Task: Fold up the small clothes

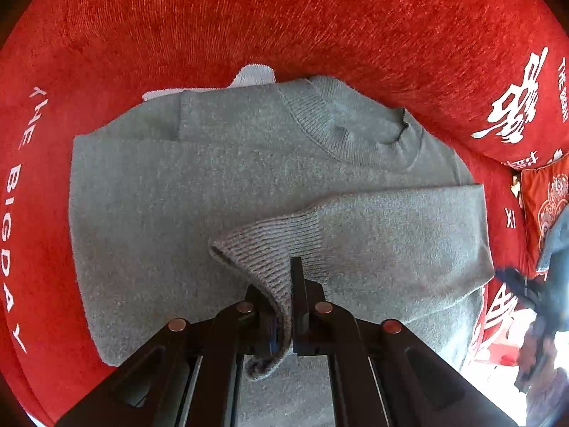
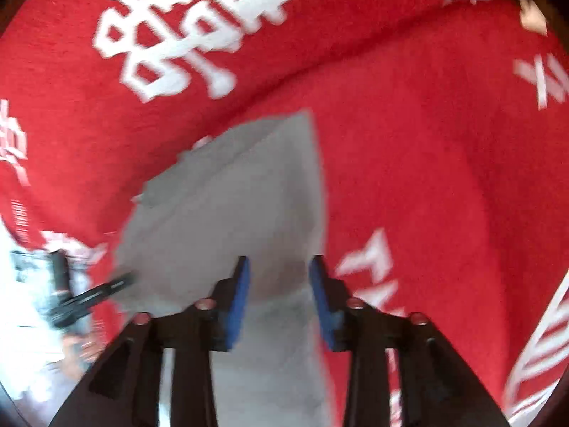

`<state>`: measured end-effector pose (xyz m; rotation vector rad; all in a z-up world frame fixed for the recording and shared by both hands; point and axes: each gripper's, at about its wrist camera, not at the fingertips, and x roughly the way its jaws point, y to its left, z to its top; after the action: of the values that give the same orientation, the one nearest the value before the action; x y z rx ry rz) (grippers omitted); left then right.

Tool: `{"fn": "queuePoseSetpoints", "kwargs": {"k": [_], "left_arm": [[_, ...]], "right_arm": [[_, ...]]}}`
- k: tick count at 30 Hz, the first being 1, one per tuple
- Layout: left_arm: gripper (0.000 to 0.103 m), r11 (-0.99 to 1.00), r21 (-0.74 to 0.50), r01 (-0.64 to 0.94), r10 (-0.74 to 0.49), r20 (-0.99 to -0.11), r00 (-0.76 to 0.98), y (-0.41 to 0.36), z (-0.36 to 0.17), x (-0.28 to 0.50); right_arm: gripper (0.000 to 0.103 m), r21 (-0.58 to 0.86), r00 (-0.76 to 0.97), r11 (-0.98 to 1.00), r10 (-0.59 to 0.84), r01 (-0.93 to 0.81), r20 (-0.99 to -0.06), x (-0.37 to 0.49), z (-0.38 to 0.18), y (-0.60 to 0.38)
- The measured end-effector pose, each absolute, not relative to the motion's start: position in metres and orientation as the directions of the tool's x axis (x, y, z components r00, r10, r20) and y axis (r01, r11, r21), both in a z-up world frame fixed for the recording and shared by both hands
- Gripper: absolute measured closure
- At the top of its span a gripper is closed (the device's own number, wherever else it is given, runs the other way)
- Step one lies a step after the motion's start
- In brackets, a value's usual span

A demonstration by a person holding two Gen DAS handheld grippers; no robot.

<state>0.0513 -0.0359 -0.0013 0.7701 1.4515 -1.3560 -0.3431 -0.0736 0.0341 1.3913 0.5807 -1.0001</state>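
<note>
A soft grey knitted sweater (image 1: 199,192) lies flat on a fuzzy red cloth with white letters and signs (image 1: 320,17). In the left wrist view the sweater fills the middle. Its round ribbed neck hole (image 1: 341,124) sits toward 1 o'clock. One sleeve is folded across the body from 3 o'clock toward the middle.

The left gripper (image 1: 282,306) comes in from 6 o'clock. Its two black fingers are pressed together on the ribbed grey cuff (image 1: 263,249) of that sleeve. The cuff is lifted a little above the sweater and bends over the tips. A bit of it hangs down behind the fingers.

A small white cloth piece (image 1: 254,74) peeks out from under the sweater at 12 o'clock. A red cushion with a white pattern (image 1: 544,206) sits at 3 o'clock.

The right wrist view is blurry. The right gripper (image 2: 279,284) is spread wide, and its blue pads (image 2: 240,299) hold nothing. Grey sweater cloth (image 2: 231,206) shows between and past them, from 6 o'clock up to the middle. I cannot tell if the pads touch it. The red cloth is all around, with a big white sign (image 2: 192,28) at 11 o'clock
</note>
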Motion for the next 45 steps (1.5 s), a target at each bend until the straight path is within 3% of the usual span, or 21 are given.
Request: {"fn": "queuePoseSetpoints", "kwargs": {"k": [5, 6, 7, 8, 13, 18, 23, 29, 34, 38, 45], "left_arm": [[0.098, 0.179, -0.36, 0.916, -0.163, -0.929, -0.333, -0.034, -0.001, 0.048], [0.098, 0.173, -0.362, 0.916, -0.168, -0.927, -0.334, -0.033, 0.001, 0.049], [0.098, 0.158, -0.356, 0.921, -0.175, -0.928, -0.329, -0.031, 0.002, 0.049], [0.098, 0.147, -0.345, 0.927, -0.176, -0.931, -0.318, -0.031, 0.002, 0.047], [0.097, 0.101, -0.261, 0.96, -0.167, -0.956, -0.242, -0.023, 0.001, 0.061], [0.097, 0.176, -0.096, 0.98, -0.167, -0.984, -0.066, -0.011, 0.009, 0.09], [0.097, 0.214, -0.128, 0.968, -0.217, -0.973, -0.081, 0.0, 0.028, 0.105], [0.097, 0.133, -0.212, 0.968, -0.247, -0.953, -0.175, -0.007, 0.034, 0.067], [0.097, 0.114, -0.163, 0.98, -0.201, -0.97, -0.138, -0.007, 0.008, 0.038], [0.097, 0.127, -0.154, 0.98, -0.221, -0.967, -0.124, 0.007, 0.004, 0.04], [0.097, 0.163, -0.124, 0.979, -0.193, -0.977, -0.091, 0.016, 0.011, 0.044]], "right_arm": [[0.059, 0.582, 0.555, -0.271, -0.177, 0.767, -0.813, -0.336, 0.0, -0.057], [0.063, 0.593, 0.56, -0.317, -0.196, 0.74, -0.805, -0.339, -0.008, -0.059], [0.075, 0.603, 0.561, -0.332, -0.221, 0.726, -0.798, -0.338, -0.008, -0.062], [0.097, 0.593, 0.539, -0.332, -0.248, 0.733, -0.805, -0.339, -0.008, -0.064], [0.097, 0.517, 0.478, -0.239, -0.206, 0.822, -0.854, -0.325, -0.009, -0.073], [0.096, 0.491, 0.463, -0.215, -0.171, 0.844, -0.87, -0.315, -0.006, -0.078], [0.092, 0.461, 0.437, -0.098, -0.196, 0.882, -0.878, -0.315, 0.028, -0.06], [0.092, 0.407, 0.388, -0.041, -0.231, 0.912, -0.892, -0.302, 0.04, -0.079], [0.092, 0.292, 0.289, 0.011, -0.172, 0.956, -0.942, -0.289, 0.021, -0.095], [0.101, 0.26, 0.266, 0.062, -0.158, 0.964, -0.951, -0.294, 0.01, -0.091], [0.096, 0.258, 0.258, 0.017, -0.137, 0.966, -0.956, -0.302, 0.017, -0.076]]}}
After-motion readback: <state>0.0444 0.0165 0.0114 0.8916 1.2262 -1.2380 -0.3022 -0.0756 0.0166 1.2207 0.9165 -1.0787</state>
